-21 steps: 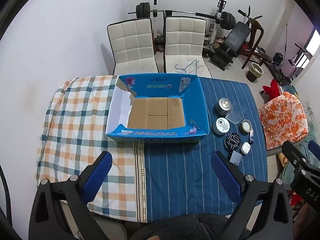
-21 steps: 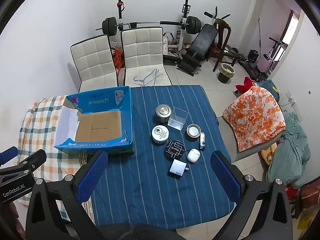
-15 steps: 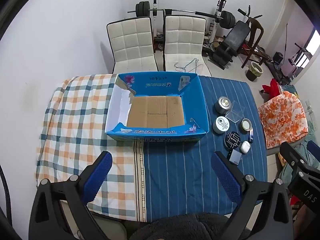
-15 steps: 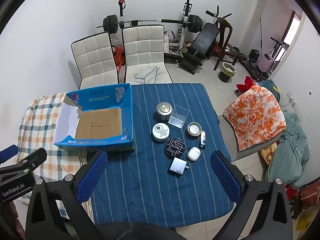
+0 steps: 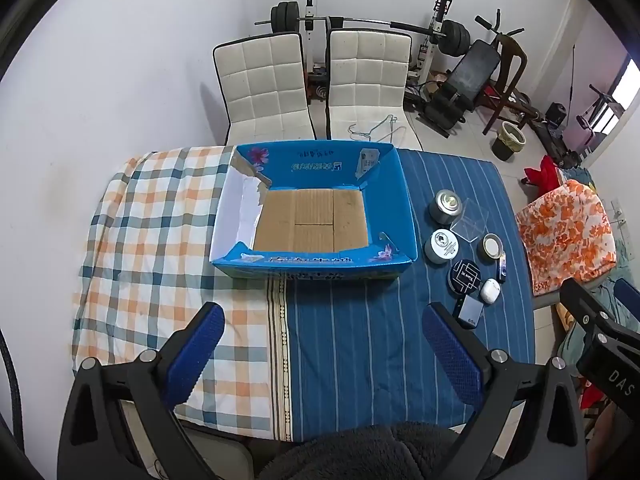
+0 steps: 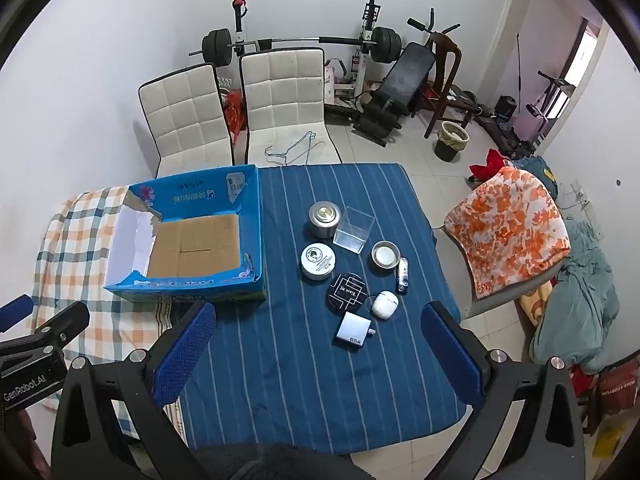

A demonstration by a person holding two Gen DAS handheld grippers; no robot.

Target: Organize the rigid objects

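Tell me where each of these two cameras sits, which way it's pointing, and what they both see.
Left wrist: on the left gripper, high over the table's near edge, looking down at the blue box; its open blue fingers and a dark sleeve show.
Right wrist: on the right gripper, high over the blue striped cloth, facing the small items such as the white charger; open fingers show.
Shared: box, items, white chairs, each other's gripper.

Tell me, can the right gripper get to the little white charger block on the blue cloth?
Probably yes. The right gripper is open and empty, and the white charger block lies nearest it on the blue cloth, with nothing between. Only the earbud case sits close beside it.
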